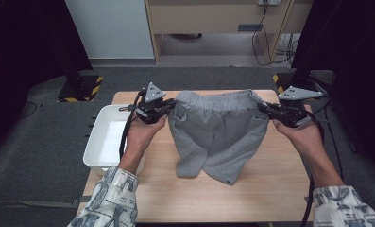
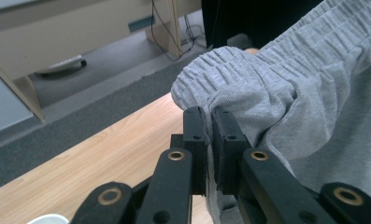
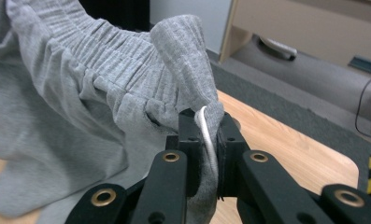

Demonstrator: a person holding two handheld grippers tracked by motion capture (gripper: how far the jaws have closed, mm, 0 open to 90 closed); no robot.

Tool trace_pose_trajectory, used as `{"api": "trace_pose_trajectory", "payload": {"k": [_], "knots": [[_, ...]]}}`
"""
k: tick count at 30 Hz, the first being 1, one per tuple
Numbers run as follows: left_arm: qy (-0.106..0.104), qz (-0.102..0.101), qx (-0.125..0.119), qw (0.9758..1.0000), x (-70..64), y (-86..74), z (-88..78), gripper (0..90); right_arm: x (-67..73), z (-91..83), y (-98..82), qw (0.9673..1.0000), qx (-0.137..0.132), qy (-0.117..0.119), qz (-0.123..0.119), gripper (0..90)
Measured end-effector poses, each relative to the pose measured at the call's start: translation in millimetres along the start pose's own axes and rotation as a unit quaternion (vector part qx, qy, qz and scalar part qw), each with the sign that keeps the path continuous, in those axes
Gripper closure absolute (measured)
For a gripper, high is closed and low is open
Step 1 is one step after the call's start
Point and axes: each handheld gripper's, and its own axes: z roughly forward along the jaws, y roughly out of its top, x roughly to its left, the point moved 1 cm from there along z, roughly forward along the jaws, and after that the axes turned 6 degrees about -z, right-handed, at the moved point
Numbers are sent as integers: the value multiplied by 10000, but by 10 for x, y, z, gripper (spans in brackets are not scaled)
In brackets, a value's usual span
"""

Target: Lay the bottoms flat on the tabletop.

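A white rectangular plastic tub [image 1: 105, 137] sits left of the soft grey knit cotton shorts [image 1: 216, 130] on the pale wooden table [image 1: 260, 189]. The left tool [image 1: 168, 108] is clamped on their ribbed waistband corner. The right tool [image 1: 262, 108] clamps the opposite corner; its own view reveals a white drawcord [image 3: 206, 135] pinched too.
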Motion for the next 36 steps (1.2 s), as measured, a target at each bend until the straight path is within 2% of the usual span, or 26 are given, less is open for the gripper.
{"api": "trace_pose_trajectory", "payload": {"k": [4,9,16,20,22,24,25,28,30,34,36], "knots": [[125,-50,292,9995,105,-51,281,851,-72,275,-104,9998,149,-29,90,836],[180,-153,569,9981,191,-158,560,850,-119,596,-280,9989,417,-37,203,831],[179,-209,742,9969,233,-145,813,850,-240,802,-429,9973,622,-48,395,829],[250,-199,830,9960,241,-118,948,847,-309,884,-467,9963,696,-70,496,823],[383,-247,862,9952,266,-122,1014,821,-333,944,-481,9960,718,-146,510,742],[521,-294,860,9945,281,-142,1051,700,-363,1010,-501,9956,656,-305,598,522],[529,-332,834,9946,280,-146,1050,667,-371,1034,-510,9949,676,-374,645,446],[454,-277,830,9951,233,-140,1016,555,-366,1057,-532,9946,734,-473,556,326],[413,-232,827,9954,184,-146,984,509,-350,1042,-539,9944,745,-419,615,284],[300,-198,847,9958,74,-201,913,425,-264,1001,-569,9953,739,-331,534,206],[205,-250,859,9958,22,-243,874,376,-207,973,-581,9958,722,-262,494,165]]}}
